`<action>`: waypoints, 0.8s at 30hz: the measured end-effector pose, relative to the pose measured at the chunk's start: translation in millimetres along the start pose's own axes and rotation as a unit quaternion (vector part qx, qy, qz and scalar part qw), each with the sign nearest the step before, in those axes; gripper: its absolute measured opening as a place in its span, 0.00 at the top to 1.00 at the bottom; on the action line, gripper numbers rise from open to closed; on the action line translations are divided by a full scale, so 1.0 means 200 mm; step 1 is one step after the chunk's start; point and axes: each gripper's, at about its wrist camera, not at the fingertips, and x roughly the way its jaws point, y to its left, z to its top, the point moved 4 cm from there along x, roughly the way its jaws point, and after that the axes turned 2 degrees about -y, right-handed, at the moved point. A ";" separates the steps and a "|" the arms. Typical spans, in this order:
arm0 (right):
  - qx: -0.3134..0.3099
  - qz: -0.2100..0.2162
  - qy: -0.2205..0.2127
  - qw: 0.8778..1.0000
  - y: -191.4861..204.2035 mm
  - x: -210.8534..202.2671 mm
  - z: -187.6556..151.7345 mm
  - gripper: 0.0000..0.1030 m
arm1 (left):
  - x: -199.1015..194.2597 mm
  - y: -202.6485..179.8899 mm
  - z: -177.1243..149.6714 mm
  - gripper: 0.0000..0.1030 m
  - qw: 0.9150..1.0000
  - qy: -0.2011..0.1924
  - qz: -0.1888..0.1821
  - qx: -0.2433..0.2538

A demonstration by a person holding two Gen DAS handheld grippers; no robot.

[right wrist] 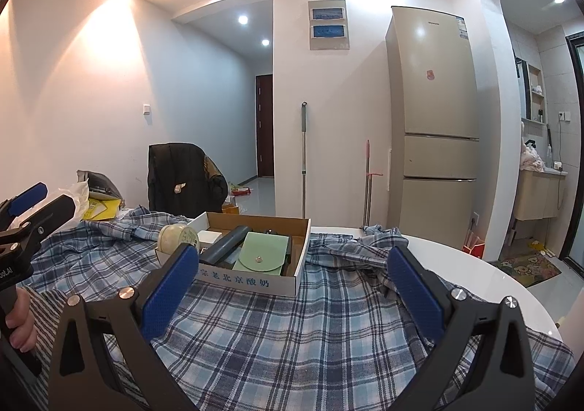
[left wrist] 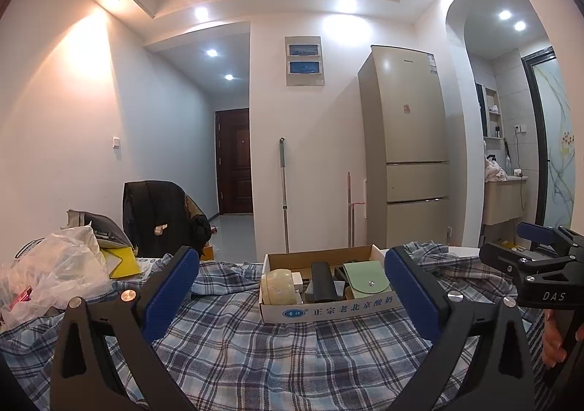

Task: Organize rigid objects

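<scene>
A shallow cardboard box (left wrist: 339,312) (right wrist: 252,281) with blue print sits on a blue plaid cloth (left wrist: 277,352) (right wrist: 292,330). Inside lie a cream round jar (left wrist: 278,286) (right wrist: 178,236), a black oblong case (left wrist: 324,281) (right wrist: 224,243), a green snap pouch (left wrist: 367,276) (right wrist: 262,256) and a small white block (right wrist: 210,237). My left gripper (left wrist: 292,296) stands open just in front of the box, nothing between its blue pads. My right gripper (right wrist: 292,287) is open too, near the box's right front corner, and shows at the far right of the left wrist view (left wrist: 540,257).
A plastic bag (left wrist: 54,276), a yellow packet (left wrist: 122,261) and a grey pouch lie at the table's left. A chair with a dark jacket (left wrist: 160,217) stands behind. The white round table edge (right wrist: 474,265) shows at right. A fridge (left wrist: 412,148) and mop stand against the wall.
</scene>
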 end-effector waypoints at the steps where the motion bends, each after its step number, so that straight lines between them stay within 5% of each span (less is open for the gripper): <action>1: 0.000 0.000 0.000 1.000 0.00 0.00 0.00 0.00 | 0.00 0.00 0.00 0.00 1.000 0.000 0.000 0.000; 24: -0.001 0.001 -0.002 1.000 0.00 0.00 0.00 0.00 | 0.01 0.01 0.00 0.00 1.000 0.001 0.003 0.000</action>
